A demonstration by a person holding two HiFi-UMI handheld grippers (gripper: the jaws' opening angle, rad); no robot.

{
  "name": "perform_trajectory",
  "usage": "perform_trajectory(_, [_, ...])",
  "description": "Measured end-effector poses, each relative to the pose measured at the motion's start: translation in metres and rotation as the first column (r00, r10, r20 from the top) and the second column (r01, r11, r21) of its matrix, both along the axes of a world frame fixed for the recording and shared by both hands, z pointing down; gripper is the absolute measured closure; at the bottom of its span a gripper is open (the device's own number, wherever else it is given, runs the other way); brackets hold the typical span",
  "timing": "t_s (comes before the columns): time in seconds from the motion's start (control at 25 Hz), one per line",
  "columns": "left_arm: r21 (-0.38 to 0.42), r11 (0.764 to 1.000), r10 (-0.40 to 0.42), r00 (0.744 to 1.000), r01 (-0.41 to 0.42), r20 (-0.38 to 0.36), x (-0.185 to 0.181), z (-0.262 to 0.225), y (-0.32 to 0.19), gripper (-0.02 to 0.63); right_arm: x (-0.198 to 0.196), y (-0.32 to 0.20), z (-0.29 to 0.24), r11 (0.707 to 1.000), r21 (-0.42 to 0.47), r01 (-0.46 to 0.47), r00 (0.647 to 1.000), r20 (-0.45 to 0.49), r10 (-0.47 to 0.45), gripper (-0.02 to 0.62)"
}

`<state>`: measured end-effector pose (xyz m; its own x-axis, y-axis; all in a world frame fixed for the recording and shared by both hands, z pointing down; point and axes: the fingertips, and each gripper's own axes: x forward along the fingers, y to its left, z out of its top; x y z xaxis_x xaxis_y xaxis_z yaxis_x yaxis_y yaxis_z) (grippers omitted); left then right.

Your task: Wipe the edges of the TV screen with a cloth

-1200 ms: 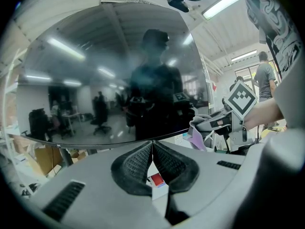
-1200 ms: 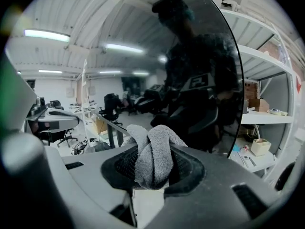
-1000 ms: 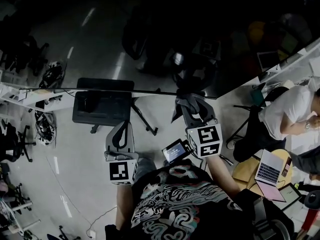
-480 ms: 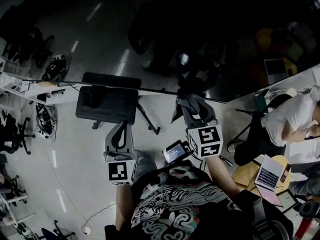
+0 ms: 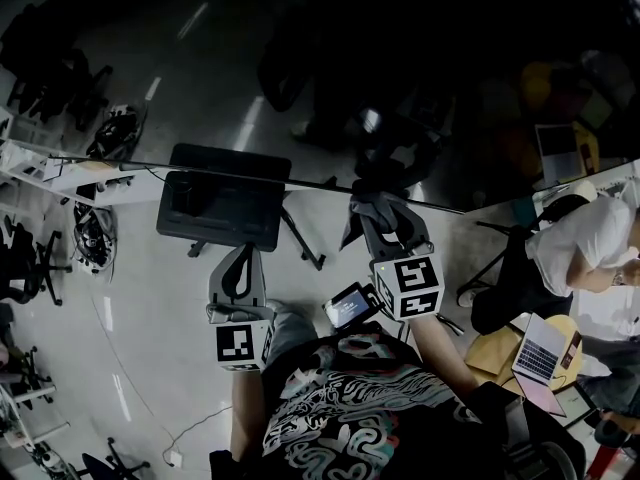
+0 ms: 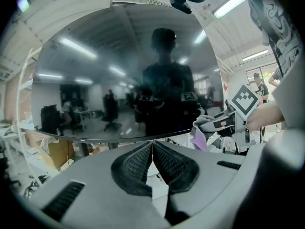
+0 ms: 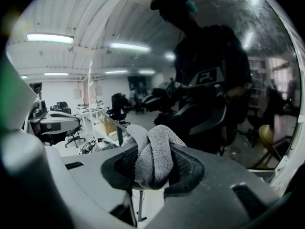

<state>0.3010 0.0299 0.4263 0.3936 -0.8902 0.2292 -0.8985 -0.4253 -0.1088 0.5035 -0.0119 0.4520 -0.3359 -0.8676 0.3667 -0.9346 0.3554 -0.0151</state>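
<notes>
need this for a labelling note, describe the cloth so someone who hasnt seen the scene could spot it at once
Find the big dark TV screen and follow its lower edge to the right gripper. The cloth is the grey terry bundle pinched between that gripper's jaws, its folds bulging out in front. It is the only thing either gripper holds: the left gripper is shut on nothing.
</notes>
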Motion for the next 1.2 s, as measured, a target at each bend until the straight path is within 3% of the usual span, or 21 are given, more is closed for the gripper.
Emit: perform_trajectory(1.2, [-0.023, 0.998, -0.06, 0.998, 0.059, -0.03, -0.081, 0.001, -0.043, 0.588, -0.091, -0.031, -0.001, 0.998, -0.02, 0.068, 0.998, -0.002, -0.068, 0.446])
